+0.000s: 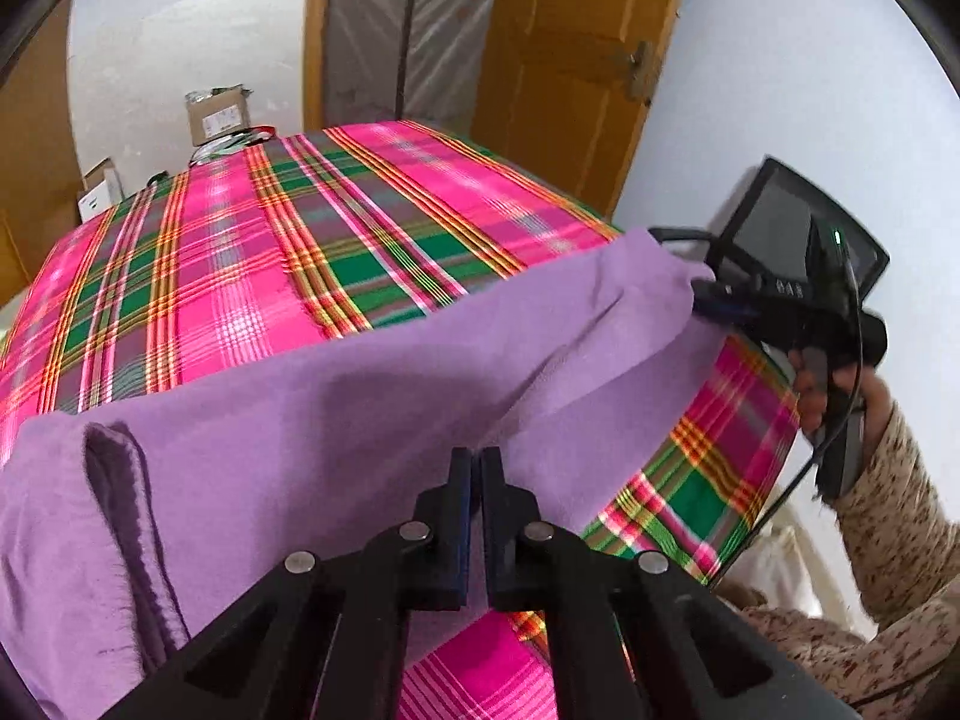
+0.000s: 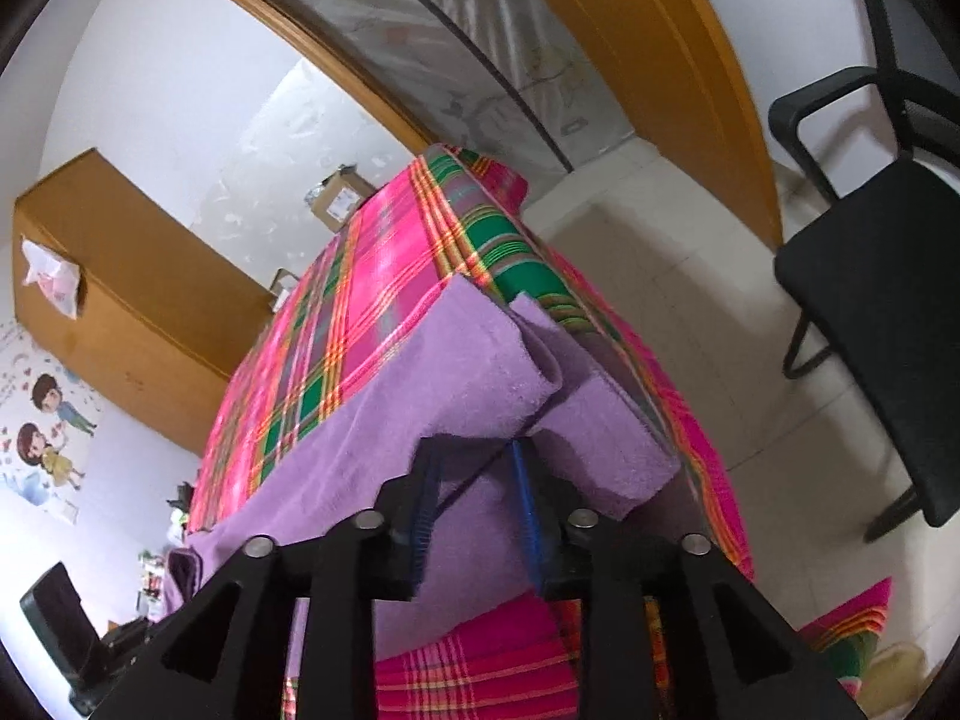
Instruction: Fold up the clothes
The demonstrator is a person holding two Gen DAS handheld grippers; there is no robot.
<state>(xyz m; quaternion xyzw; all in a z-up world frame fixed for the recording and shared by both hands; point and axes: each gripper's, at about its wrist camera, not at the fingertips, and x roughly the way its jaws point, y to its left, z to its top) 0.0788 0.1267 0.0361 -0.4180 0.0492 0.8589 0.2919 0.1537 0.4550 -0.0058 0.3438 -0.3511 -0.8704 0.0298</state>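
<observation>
Left gripper [image 1: 477,462] jaws pinching purple cloth [image 1: 360,396], right gripper [image 2: 474,462] jaws parted

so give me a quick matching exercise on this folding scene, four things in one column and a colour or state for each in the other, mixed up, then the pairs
Things:
1. towel
2. tablecloth
3. chair
4. left gripper

Colour or state:
A. black, standing on the floor
B. pink and green plaid
C. jaws closed
D. plain purple, draped over the table's edge

Pairs: 1-D, 2-B, 3-A, 4-C
</observation>
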